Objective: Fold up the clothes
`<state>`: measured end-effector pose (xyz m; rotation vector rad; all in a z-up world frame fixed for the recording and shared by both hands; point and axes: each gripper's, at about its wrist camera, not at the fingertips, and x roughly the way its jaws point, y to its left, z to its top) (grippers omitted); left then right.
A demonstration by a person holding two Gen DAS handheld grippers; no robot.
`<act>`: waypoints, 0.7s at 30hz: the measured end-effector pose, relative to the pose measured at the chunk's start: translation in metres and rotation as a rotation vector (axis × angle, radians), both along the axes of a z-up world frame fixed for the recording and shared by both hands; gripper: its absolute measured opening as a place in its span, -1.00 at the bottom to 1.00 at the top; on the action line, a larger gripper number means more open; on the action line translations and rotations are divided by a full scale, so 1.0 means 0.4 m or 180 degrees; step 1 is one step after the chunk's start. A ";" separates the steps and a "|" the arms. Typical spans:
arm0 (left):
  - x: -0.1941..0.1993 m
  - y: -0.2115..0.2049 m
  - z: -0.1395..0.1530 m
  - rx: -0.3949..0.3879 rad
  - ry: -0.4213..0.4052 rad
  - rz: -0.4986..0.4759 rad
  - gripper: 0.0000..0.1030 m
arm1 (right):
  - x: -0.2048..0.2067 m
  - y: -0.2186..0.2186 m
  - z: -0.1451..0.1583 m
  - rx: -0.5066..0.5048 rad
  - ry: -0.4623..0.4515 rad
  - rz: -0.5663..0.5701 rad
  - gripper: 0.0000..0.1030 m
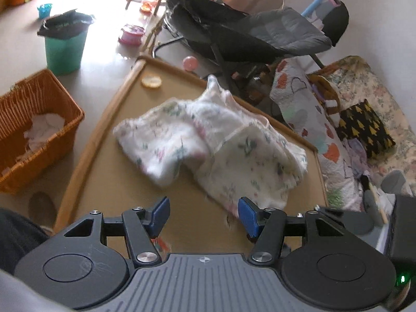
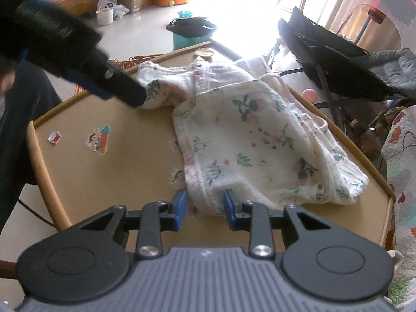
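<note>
Floral garment (image 1: 208, 140) — white, printed with small pink flowers and green leaves — lies crumpled on the tan table (image 1: 104, 182), partly doubled over itself, nearer the table's far and right edges. In the left wrist view the left gripper (image 1: 204, 215) hangs over the table's near part with its blue pads spread wide and nothing between them; the right pad (image 1: 248, 217) sits just at the cloth's near hem, though whether it touches cannot be told. In the right wrist view the right gripper (image 2: 205, 206) straddles the garment's near hem, a fold of cloth between its blue pads (image 2: 179, 208); the pads stand either side of the fold with small gaps showing — not pressed on it. The left gripper's black body also crosses that view's upper left, its tip at the garment's far sleeve end. Stickers (image 2: 100, 139) dot the tabletop. On the floor to the left stand a wicker basket (image 1: 33, 119) with white cloth inside and a green bin (image 1: 65, 49).
</note>
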<state>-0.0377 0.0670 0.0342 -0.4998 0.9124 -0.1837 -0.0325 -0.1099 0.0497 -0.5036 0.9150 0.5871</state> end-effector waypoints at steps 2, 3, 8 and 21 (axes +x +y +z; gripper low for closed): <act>-0.009 0.000 -0.019 -0.0050 0.0047 -0.0020 0.17 | 0.002 0.009 -0.013 -0.0082 0.0046 0.0003 -0.45; -0.016 0.000 -0.029 -0.0073 0.0069 -0.0018 0.17 | 0.005 0.012 -0.017 -0.0102 0.0068 -0.0009 -0.48; -0.019 0.001 -0.063 -0.0132 0.0124 -0.0024 0.17 | 0.021 0.015 -0.016 -0.0090 0.0177 -0.0114 -0.83; -0.025 0.039 -0.072 -0.0306 0.0057 0.0120 0.17 | 0.156 -0.114 0.199 0.0316 0.0792 -0.0136 -0.91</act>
